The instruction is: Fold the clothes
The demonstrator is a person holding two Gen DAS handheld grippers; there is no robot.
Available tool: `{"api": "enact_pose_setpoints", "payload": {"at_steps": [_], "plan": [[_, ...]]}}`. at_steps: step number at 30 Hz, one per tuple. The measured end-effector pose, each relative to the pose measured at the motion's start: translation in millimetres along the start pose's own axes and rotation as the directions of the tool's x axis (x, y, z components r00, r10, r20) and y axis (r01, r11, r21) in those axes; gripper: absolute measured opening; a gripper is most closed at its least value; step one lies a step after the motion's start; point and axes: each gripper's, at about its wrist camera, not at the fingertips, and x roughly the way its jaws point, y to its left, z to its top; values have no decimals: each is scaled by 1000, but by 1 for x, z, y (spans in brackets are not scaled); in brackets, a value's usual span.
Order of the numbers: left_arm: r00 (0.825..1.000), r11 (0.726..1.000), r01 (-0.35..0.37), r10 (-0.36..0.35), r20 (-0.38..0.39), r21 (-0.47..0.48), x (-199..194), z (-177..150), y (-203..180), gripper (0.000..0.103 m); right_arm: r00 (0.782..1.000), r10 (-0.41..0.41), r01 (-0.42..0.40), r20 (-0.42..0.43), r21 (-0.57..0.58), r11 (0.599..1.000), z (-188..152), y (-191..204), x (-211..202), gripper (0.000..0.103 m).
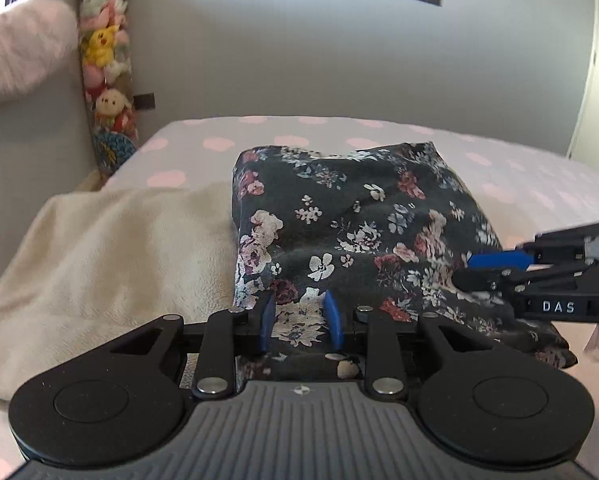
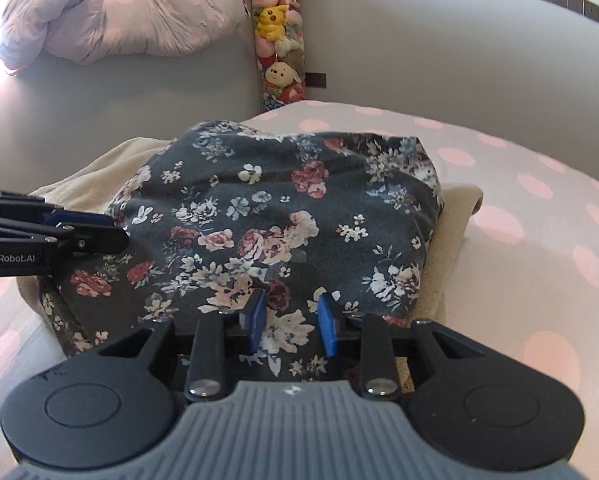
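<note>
Floral garment [image 1: 351, 236] lies bunched on the cream blanket [image 1: 99, 264] atop the bed — its near hem between the narrowly parted fingers of left gripper [image 1: 301, 320] and right gripper [image 2: 291, 324], side by side — whether pinched, I cannot tell.

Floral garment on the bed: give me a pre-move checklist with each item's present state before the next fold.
1. Left gripper has fabric between its pads: ok, the near edge of the floral garment runs between them.
2. Right gripper has fabric between its pads: ok.
3. Pads actually pinching the cloth: cannot tell for either; gaps show beside the fabric.
4. Both grippers on the same near edge: ok, each appears beside the other in both wrist views.
5. Only the floral layer caught, not the cream blanket underneath: cannot tell.
6. Room on the polka-dot bedsheet beyond the garment: ok.
</note>
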Motion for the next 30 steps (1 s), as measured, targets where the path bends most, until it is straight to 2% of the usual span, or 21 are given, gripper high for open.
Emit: {"api": "enact_pose_setpoints", "payload": {"at_steps": [8,13,14,15,17,25,27,30], "plan": [[999,999,-40,40,-8,-8,-1,2,-5,27,999,-37,37,-10,-16,999,0,8,1,31],[993,992,-114,114,-13,-56,-14,8,-18,29,995,-57,62,-85,47,997,11,10,-12,33],[991,990,-133,132,-13,-49,-20,9,-24,35,994,-57,63,-97,59,996,12,11,-18,37],[990,990,-140,140,-12,-33,-27,9,-30,42,993,-61,67,-102,57,996,13,13,-25,50],[990,990,-138,138,-2,-11,-45,9,-40,48,995,-71,73,-71,25,997,12,17,-44,64],[977,977,-214,214,18,-24,-115,12,-78,60,997,-70,70,-30,0,998,15,33,-124,65],[974,974,-226,226,22,-32,-135,13,-87,62,997,-75,75,-18,-14,997,17,38,-147,74],[970,969,-239,242,33,-64,-165,16,-97,66,996,-87,87,6,-16,996,21,43,-184,75]]}}
